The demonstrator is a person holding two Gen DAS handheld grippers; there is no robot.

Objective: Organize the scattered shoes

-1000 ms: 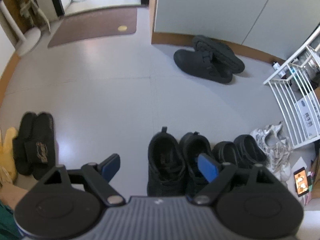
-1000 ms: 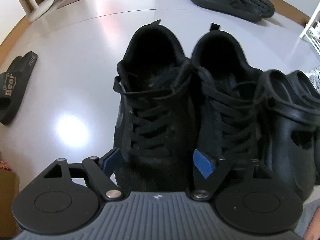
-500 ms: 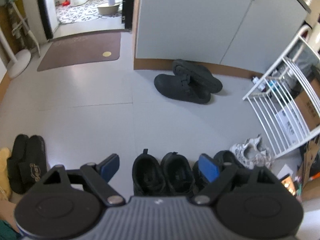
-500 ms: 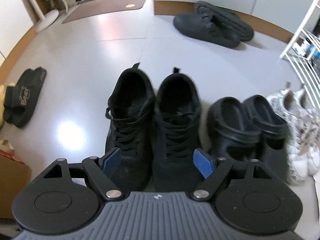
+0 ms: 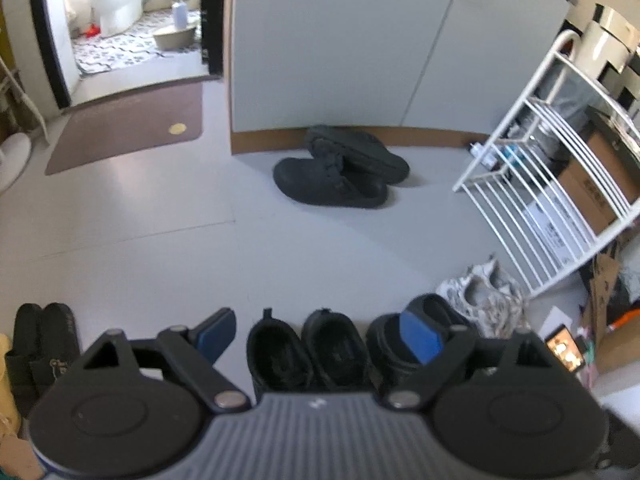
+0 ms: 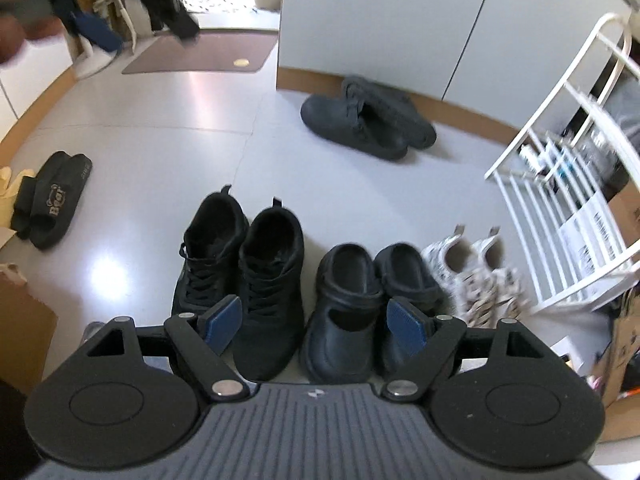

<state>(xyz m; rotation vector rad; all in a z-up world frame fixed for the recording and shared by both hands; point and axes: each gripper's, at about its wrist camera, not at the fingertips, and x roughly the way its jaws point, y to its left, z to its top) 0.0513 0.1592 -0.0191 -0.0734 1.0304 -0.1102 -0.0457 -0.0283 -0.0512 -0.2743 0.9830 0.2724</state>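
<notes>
Both tongs, left (image 5: 316, 336) and right (image 6: 316, 322), hang open and empty. Dark clogs (image 6: 366, 118) lie far off by the wall, one apparently tipped; probably light and stiff, best gripped at the heel rim.

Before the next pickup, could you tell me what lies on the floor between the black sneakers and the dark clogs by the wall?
Nothing: in the right wrist view, bare grey floor separates the sneakers from the clogs.
</notes>
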